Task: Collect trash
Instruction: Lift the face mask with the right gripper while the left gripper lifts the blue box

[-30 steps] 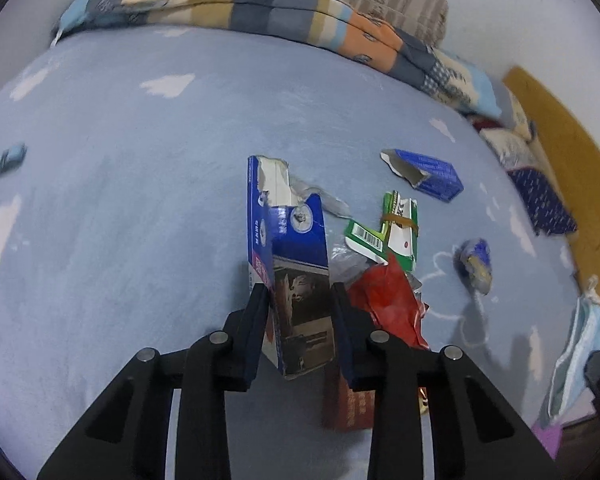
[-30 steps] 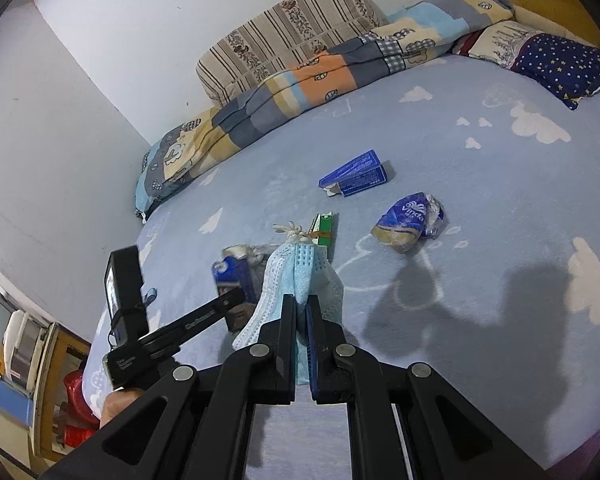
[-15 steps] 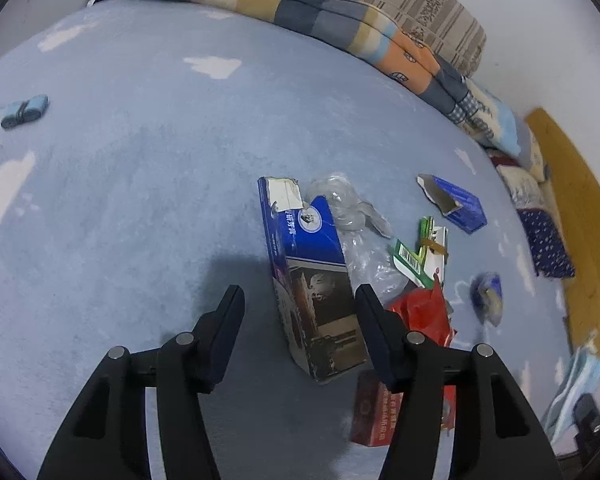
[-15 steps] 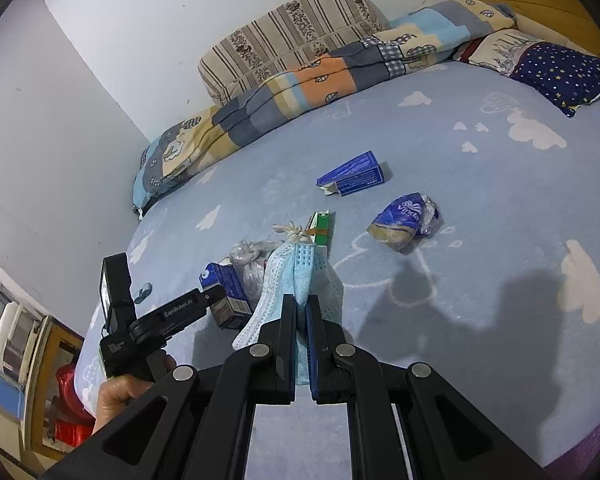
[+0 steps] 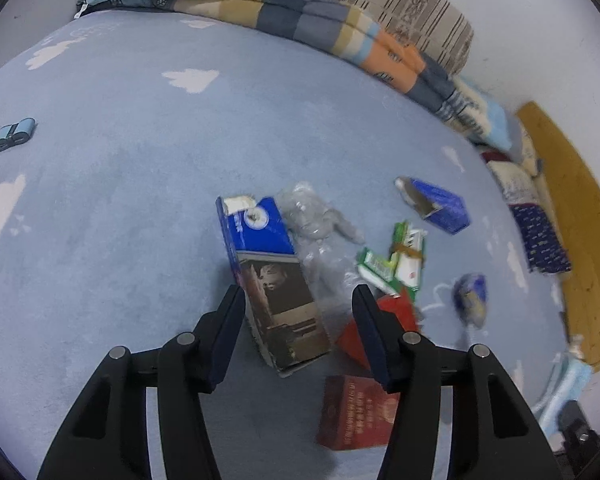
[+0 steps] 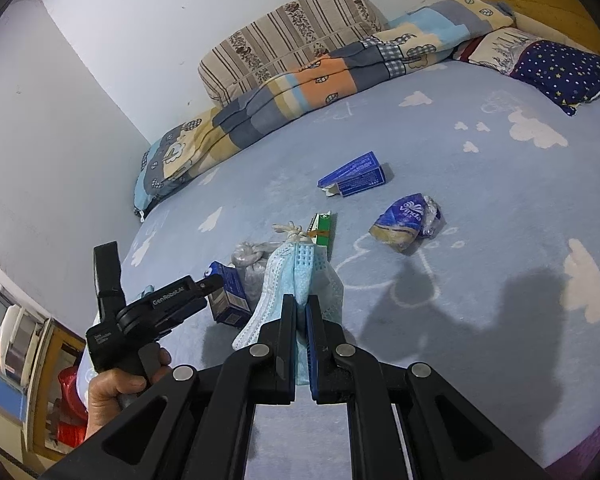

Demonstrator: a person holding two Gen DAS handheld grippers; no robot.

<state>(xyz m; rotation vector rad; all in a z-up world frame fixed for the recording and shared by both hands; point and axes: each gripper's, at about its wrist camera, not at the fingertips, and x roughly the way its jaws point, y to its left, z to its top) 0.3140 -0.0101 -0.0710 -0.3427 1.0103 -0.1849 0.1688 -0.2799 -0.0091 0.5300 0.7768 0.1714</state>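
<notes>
My left gripper (image 5: 298, 300) is open, its fingers either side of a blue and brown carton (image 5: 272, 272) that lies on the blue bedsheet, not gripped. Beside the carton lie a clear plastic bag (image 5: 320, 228), a green and white box (image 5: 396, 260), a red wrapper (image 5: 396, 316) and a dark red box (image 5: 356, 412). My right gripper (image 6: 300, 308) is shut on a light blue face mask (image 6: 300, 272) and holds it above the bed. The left gripper (image 6: 204, 288) also shows in the right wrist view, by the carton (image 6: 228, 296).
A blue box (image 6: 354, 180) and a purple tissue pack (image 6: 408, 220) lie farther out on the bed. A folded patchwork quilt (image 6: 300, 92) and striped pillow (image 6: 292, 40) line the wall. A small blue object (image 5: 14, 134) lies at far left. A starry pillow (image 6: 560, 68) sits by the wooden headboard.
My left gripper has opened and let go of the blue and brown carton, which now lies on the sheet, and it has drawn back a little. The right gripper still holds the mask.
</notes>
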